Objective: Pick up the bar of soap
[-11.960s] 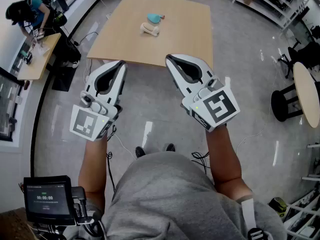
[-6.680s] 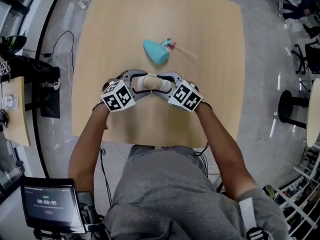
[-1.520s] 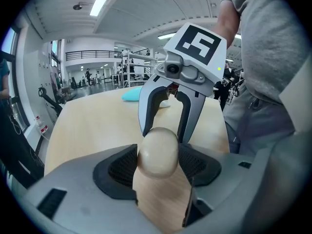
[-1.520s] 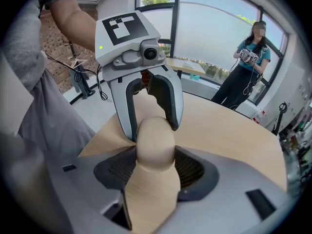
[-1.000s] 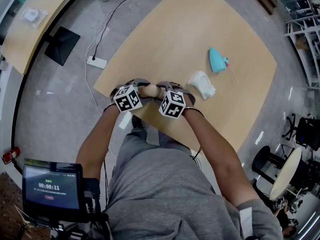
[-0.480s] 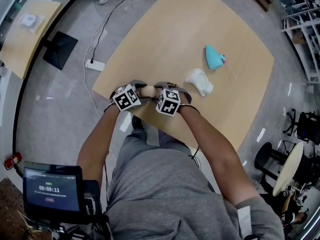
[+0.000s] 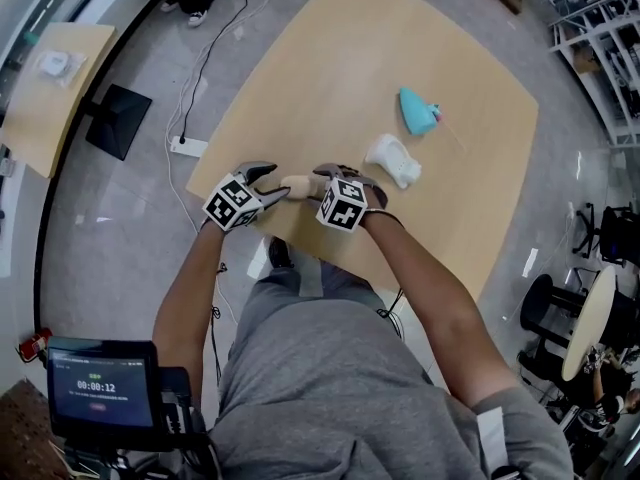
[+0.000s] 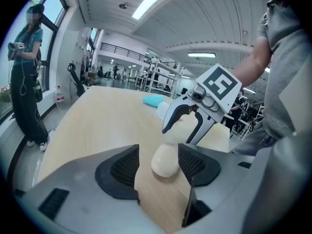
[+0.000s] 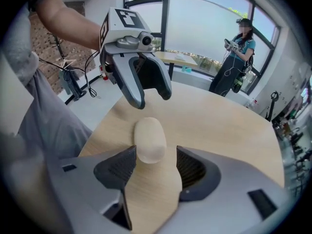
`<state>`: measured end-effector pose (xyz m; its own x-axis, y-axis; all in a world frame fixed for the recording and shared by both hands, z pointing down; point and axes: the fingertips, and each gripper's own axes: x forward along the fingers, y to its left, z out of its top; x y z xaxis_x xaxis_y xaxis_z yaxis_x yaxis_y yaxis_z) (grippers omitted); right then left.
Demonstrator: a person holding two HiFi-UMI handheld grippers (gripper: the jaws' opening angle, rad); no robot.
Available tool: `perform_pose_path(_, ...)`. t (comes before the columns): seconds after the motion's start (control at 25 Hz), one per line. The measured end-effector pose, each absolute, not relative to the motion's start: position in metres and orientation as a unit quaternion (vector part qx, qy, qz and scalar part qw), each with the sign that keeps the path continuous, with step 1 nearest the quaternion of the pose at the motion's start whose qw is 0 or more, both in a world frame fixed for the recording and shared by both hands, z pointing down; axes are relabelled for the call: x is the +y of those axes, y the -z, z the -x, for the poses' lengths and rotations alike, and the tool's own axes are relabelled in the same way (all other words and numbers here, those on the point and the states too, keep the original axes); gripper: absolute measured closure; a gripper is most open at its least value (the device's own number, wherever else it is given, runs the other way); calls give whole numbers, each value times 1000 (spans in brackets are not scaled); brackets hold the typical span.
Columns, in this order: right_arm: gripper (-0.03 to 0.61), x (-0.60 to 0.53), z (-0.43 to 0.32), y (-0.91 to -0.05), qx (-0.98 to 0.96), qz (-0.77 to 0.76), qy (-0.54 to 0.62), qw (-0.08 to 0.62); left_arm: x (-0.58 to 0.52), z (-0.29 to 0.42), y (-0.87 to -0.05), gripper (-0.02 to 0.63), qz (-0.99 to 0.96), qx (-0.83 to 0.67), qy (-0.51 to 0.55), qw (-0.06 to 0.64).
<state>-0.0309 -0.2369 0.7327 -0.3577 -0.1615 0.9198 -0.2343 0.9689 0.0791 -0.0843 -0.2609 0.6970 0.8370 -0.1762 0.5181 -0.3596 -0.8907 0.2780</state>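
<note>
Shows one soap (image 7: 297,182) lying on one table (image 7: 350,48), one end inside the left gripper (image 7: 277,184), the other inside the right gripper (image 7: 318,182); both jaw pairs apart, unclamped. Beyond soap: one white dish (image 7: 392,160), one teal object (image 7: 414,110).

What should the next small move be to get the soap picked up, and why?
Probably close the right gripper on the soap. The soap lies on the table with one end between that gripper's jaws, which stand apart, so nothing grips it yet. The left gripper is open around the other end too, so either could take it.
</note>
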Motion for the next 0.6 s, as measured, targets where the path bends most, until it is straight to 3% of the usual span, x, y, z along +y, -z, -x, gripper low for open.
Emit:
perform_pose_path(0.12, 336, -246, 27, -708, -831, -167, -36, 530, -263, 96, -670, 387, -948, -161, -223, 163)
perform_pose_path(0.2, 341, -256, 27, -677, -842, -213, -37, 494, -263, 104, -643, 472, -954, -175, -202, 139)
perform_pose_path(0.24, 384, -261, 27, -657, -848, -241, -35, 471, -264, 106, -627, 522, -957, -183, -187, 127)
perform_pose_path(0.32, 530, -272, 25, -610, -859, -301, -31, 413, -266, 110, -590, 585, -963, -200, -153, 99)
perform_pose_path(0.36, 552, -276, 23, -583, -863, -330, -30, 381, -266, 112, -567, 603, -965, -209, -133, 84)
perform_pose_path(0.6, 572, -269, 12, -410, -882, -437, -4, 173, -258, 135, -417, 609, -965, -259, 17, 23)
